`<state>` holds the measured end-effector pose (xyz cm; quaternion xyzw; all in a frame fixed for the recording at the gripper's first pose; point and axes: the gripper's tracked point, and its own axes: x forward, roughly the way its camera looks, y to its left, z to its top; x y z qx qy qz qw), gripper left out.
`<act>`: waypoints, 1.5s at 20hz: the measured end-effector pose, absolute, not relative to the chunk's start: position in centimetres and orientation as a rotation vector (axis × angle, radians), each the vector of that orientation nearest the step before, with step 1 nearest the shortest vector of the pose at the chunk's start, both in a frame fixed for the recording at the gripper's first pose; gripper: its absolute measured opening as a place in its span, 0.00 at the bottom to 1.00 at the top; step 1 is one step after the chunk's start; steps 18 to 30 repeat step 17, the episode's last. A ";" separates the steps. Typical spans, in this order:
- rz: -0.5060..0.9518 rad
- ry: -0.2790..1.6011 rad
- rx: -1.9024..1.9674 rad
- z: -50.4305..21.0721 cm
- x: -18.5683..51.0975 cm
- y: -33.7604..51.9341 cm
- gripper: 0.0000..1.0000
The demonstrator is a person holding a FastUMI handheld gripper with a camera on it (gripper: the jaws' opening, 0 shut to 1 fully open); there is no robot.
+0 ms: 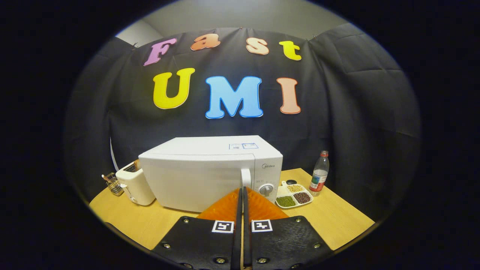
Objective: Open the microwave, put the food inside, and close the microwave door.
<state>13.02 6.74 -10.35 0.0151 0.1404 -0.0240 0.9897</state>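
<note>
The tongs [242, 191] are sitting pressed together with nothing between them, their tips pointing at the handle [246, 177] of the microwave [202, 176]. The microwave is standing just beyond them on the counter [337, 217], its door closed, its dial [266, 189] showing right of the handle. The food, a divided dish [294, 196] of beans, is lying on the counter just right of the microwave. A bottle [320, 174] is standing upright just beyond the dish. A toaster [134, 183] is sitting left of the microwave, with a small basket [112, 183] beside it.
</note>
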 end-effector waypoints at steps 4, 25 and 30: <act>-0.042 0.261 0.009 -9.8 9.9 6.6 0.03; -0.036 0.223 0.010 -8.9 6.5 6.2 0.99; -0.036 0.223 0.010 -8.9 6.5 6.2 0.99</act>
